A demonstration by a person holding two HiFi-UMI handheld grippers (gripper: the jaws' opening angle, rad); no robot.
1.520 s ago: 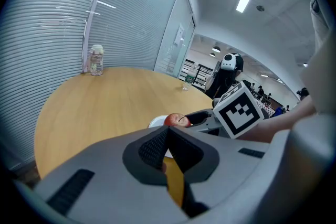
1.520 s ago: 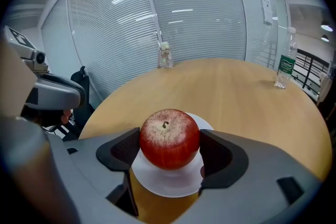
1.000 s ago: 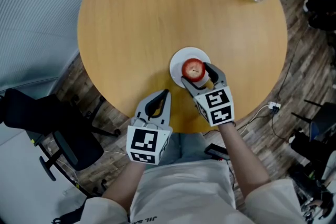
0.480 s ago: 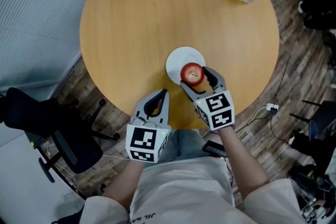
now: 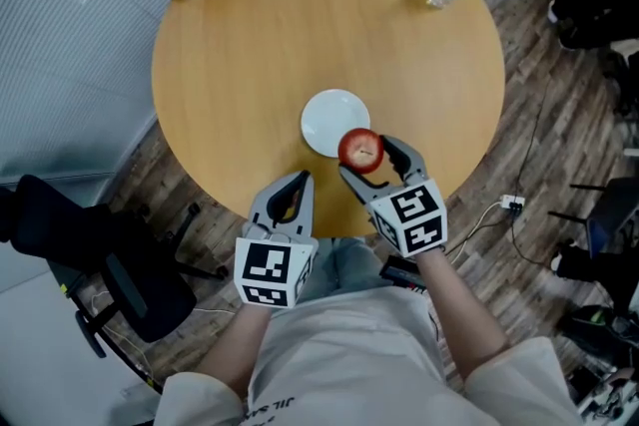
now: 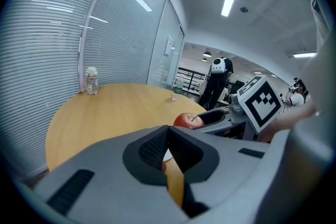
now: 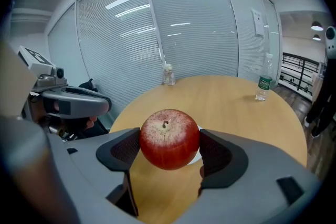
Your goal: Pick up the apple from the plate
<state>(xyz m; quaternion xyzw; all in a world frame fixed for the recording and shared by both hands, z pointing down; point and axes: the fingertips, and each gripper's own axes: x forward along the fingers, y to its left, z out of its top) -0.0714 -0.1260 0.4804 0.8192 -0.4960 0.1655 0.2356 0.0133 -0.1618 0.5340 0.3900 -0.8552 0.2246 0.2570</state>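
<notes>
The apple (image 5: pixel 360 150) has just come up off the plate (image 5: pixel 321 118), squeezed between the pads of the right tool (image 5: pixel 368 156) and drawn toward the bench's (image 5: pixel 280 35) near edge, so the pick looks done, while the left tool (image 5: pixel 296 182) idles closed and empty.

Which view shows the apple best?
The right gripper view: the apple is large and central, held in the right claw. The head view shows it small, from above; the left gripper view shows only its upper part, beyond the left claw.
</notes>
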